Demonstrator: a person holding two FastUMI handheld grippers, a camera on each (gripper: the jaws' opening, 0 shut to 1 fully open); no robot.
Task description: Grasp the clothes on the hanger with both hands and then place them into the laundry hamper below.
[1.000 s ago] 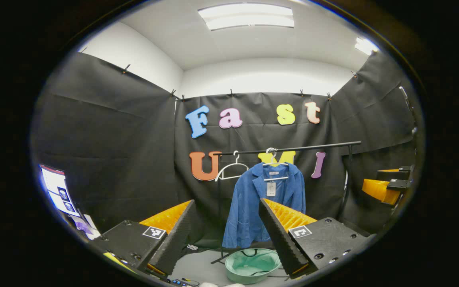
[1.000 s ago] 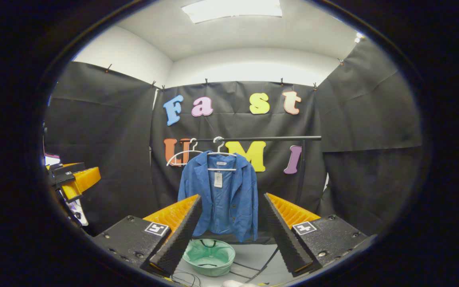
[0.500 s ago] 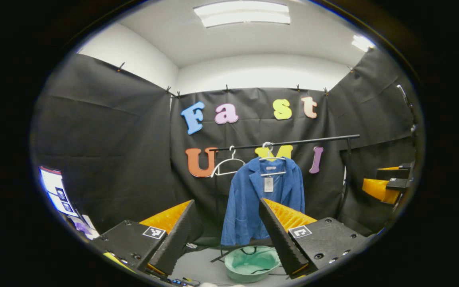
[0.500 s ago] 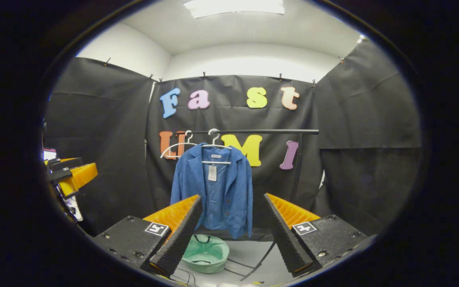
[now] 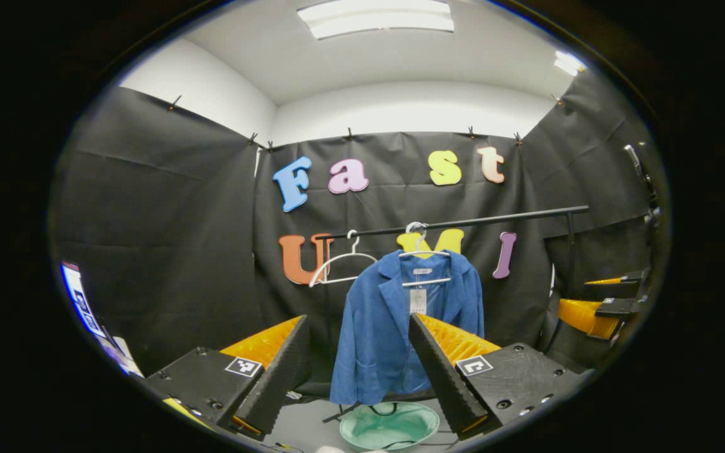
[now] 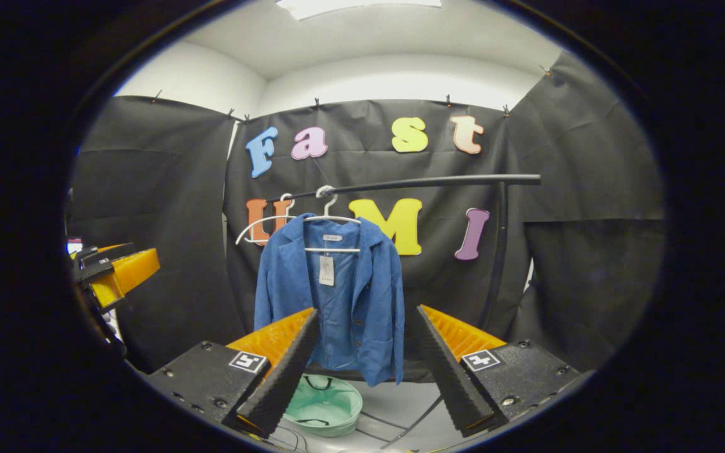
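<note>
While both hand-held grippers are held well short of the rail, one blue button-front jacket (image 5: 400, 327) hangs on a white wire hanger (image 5: 424, 251) from the black horizontal rail (image 5: 463, 223). A second white hanger (image 5: 340, 261), bare, hangs just to its left. One pale green laundry hamper (image 5: 387, 428) sits on the floor below the jacket. The left hand-held gripper (image 5: 356, 371) has its fingers spread apart, gripping nothing. The right hand-held gripper (image 6: 365, 371) likewise stands spread, with the jacket far beyond its fingers.
</note>
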